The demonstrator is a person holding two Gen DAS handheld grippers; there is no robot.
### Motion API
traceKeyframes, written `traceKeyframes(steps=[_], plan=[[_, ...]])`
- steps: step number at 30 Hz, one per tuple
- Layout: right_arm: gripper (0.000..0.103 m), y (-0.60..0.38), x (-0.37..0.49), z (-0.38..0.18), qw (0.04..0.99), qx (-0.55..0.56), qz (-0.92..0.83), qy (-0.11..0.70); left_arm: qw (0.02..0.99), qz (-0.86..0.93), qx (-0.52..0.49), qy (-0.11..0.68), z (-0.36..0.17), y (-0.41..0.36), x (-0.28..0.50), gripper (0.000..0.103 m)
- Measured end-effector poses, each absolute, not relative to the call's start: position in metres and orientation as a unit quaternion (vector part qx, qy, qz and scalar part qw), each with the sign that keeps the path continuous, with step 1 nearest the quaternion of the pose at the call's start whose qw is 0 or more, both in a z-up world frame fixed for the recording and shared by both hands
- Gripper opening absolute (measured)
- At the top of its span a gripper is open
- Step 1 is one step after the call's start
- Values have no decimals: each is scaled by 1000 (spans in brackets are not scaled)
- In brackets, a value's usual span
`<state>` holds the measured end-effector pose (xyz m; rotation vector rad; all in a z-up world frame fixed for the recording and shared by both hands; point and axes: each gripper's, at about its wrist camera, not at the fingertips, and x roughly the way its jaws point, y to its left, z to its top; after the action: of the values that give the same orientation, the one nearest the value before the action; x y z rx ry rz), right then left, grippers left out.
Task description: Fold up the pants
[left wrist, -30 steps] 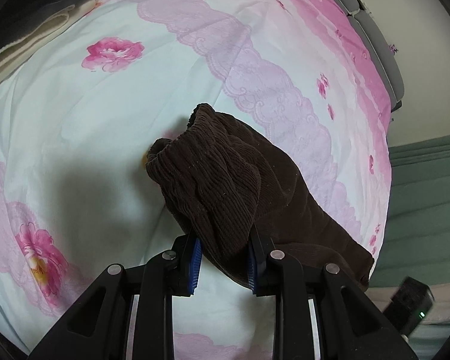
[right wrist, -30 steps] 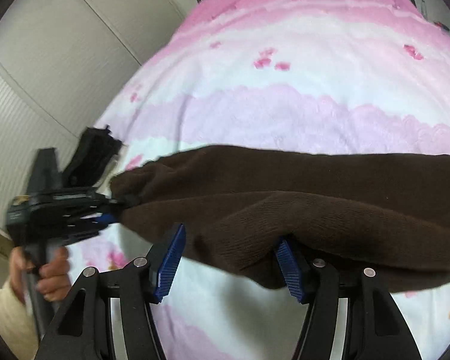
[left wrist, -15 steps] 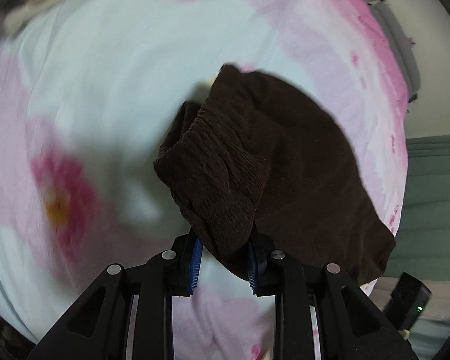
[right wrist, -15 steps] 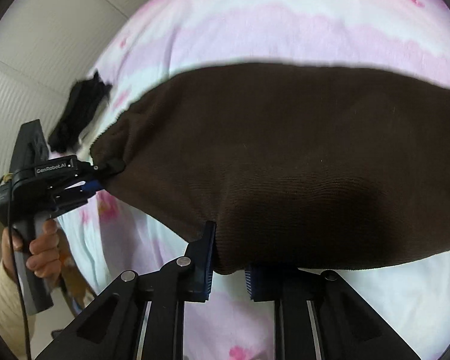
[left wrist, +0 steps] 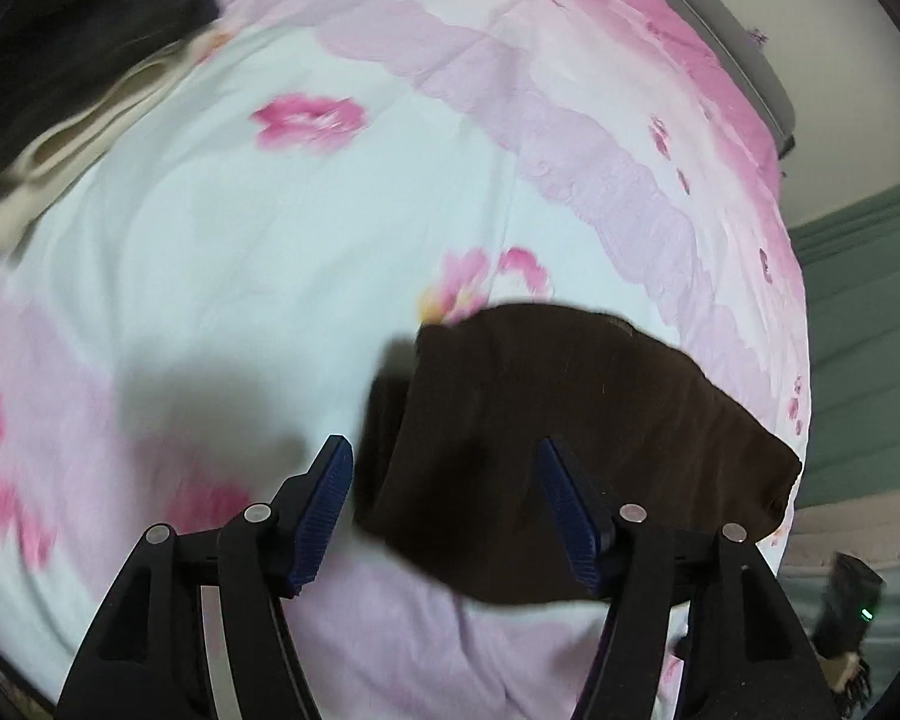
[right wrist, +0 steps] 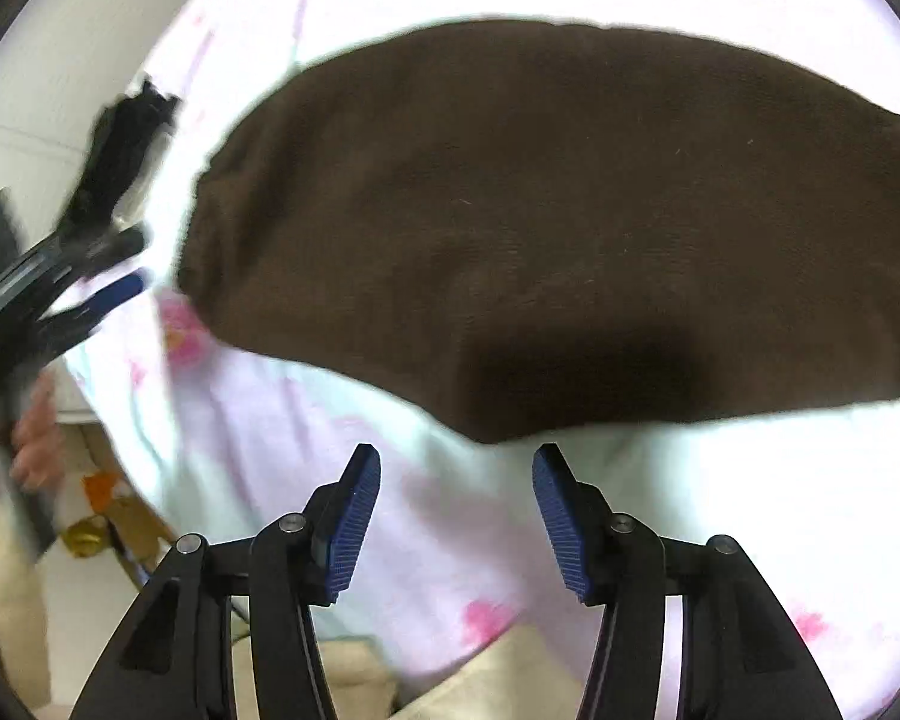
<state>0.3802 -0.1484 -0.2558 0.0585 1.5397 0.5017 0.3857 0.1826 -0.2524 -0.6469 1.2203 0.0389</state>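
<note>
Both grippers stand spread and empty over brown pants (right wrist: 558,228) lying flat on the floral bedsheet (left wrist: 258,252).

A fold looks just laid; from the pants, left gripper (left wrist: 444,510) straddles one edge, right gripper (right wrist: 457,510) sits just short of another. Next likely needs a fresh grasp on an edge.

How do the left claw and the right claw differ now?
The left claw has the brown pants lying between its open fingers; the right claw sits just short of the pants' edge. The left view is sharper; the right view is overexposed. Both are open, holding nothing, above the flowered bedsheet.
</note>
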Motion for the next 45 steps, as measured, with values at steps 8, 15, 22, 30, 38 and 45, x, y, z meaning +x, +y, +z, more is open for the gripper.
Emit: traceKeyframes(steps=[8, 15, 22, 30, 38, 45], plan=[[54, -144, 406, -222, 751, -13, 186, 634, 737, -8, -320, 596, -296, 171, 414, 51], [54, -138, 423, -215, 768, -4, 169, 617, 734, -34, -393, 554, -282, 188, 379, 23], [54, -131, 425, -207, 773, -6, 183, 607, 729, -16, -376, 572, -281, 196, 372, 21], [54, -127, 424, -200, 777, -8, 195, 599, 745, 8, -333, 578, -268, 199, 375, 9], [54, -137, 423, -196, 787, 7, 190, 587, 756, 51, -250, 603, -261, 185, 380, 15], [68, -194, 413, -179, 832, 20, 125, 541, 811, 65, -135, 566, -195, 134, 367, 55]])
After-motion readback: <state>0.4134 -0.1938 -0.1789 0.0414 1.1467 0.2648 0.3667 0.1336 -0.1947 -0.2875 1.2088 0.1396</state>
